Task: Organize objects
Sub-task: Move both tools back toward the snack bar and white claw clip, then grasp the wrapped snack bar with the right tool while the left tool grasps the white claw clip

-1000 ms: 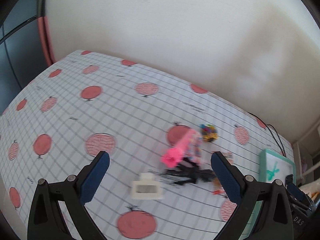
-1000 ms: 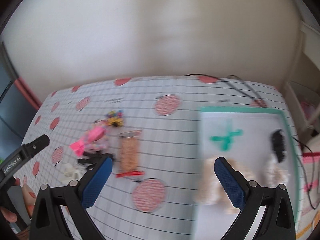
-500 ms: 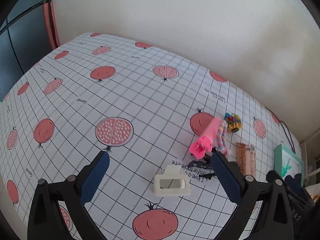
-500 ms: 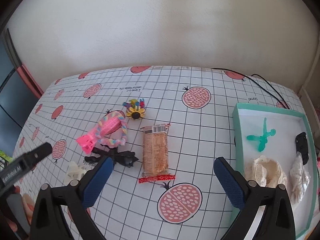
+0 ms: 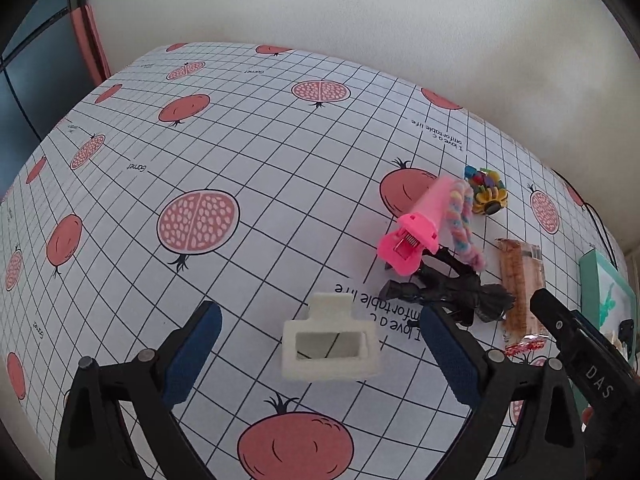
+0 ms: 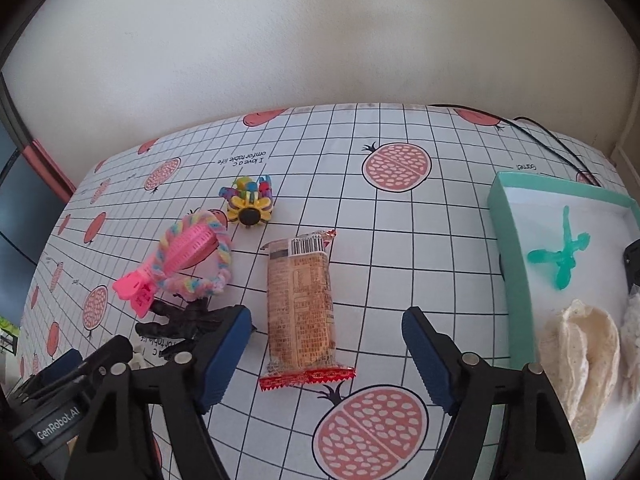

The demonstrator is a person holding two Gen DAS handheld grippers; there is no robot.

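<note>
Left gripper (image 5: 316, 346), jaws spread, frames a white clip (image 5: 330, 346) on the counter (image 5: 240, 140). Right gripper (image 6: 324, 346), jaws spread, frames a snack bar (image 6: 301, 304) lying left of a teal tray (image 6: 516, 264).

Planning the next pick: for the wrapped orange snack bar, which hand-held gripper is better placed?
Probably the right hand-held gripper. Its open fingers straddle the wrapped orange snack bar, which lies straight ahead. The left hand-held gripper is open around the white rectangular plastic frame; there the bar lies off to the right.
</note>
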